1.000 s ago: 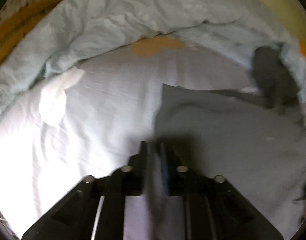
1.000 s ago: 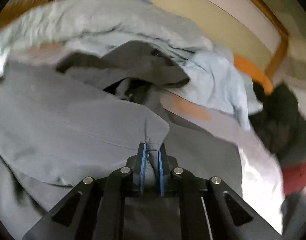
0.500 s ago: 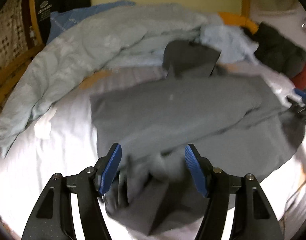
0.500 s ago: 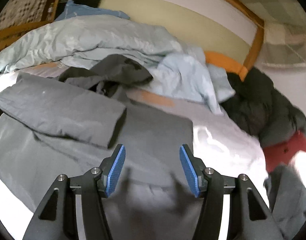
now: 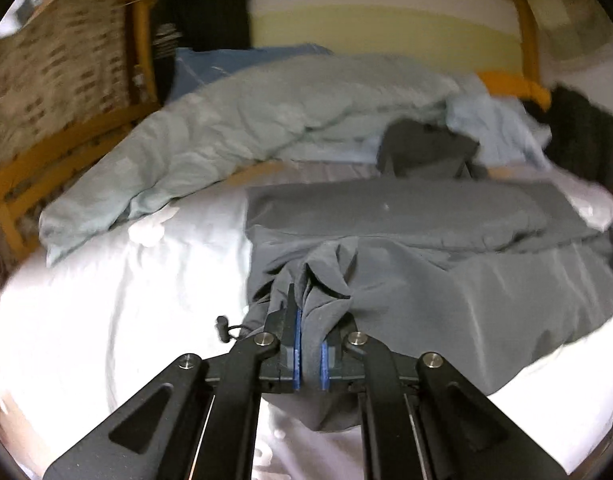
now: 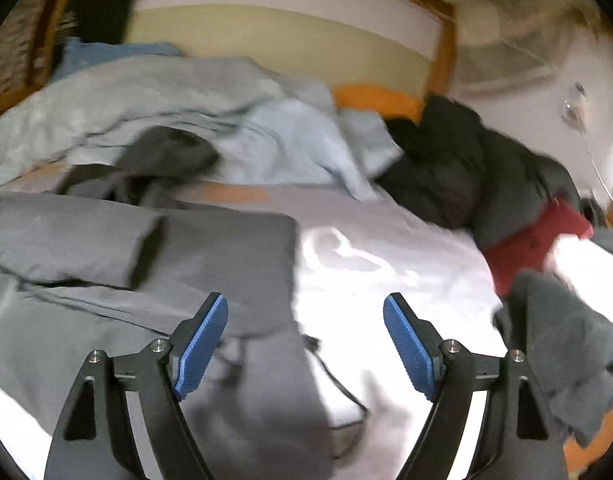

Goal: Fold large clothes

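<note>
Just ahead of the clenched left gripper (image 5: 310, 344), which pinches a bunched hem of the grey garment (image 5: 426, 224) spread on the white sheet (image 5: 106, 300), the bottom fold seems begun, so the empty right gripper (image 6: 306, 344), jaws opening, likely needs the opposite hem corner.

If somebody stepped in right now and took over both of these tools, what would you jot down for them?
Left hand-held gripper: shut on a bunched lower edge of the grey garment.
Right hand-held gripper: jaws opening, nothing between the pads; it hovers over the garment's right edge and the white bedsheet.
The garment lies spread on the bed, with one sleeve folded across its body.
A light blue duvet and dark clothes are piled behind.
Left to do: probably fold the bottom edge up and tidy; other clothes look unfolded.
</note>
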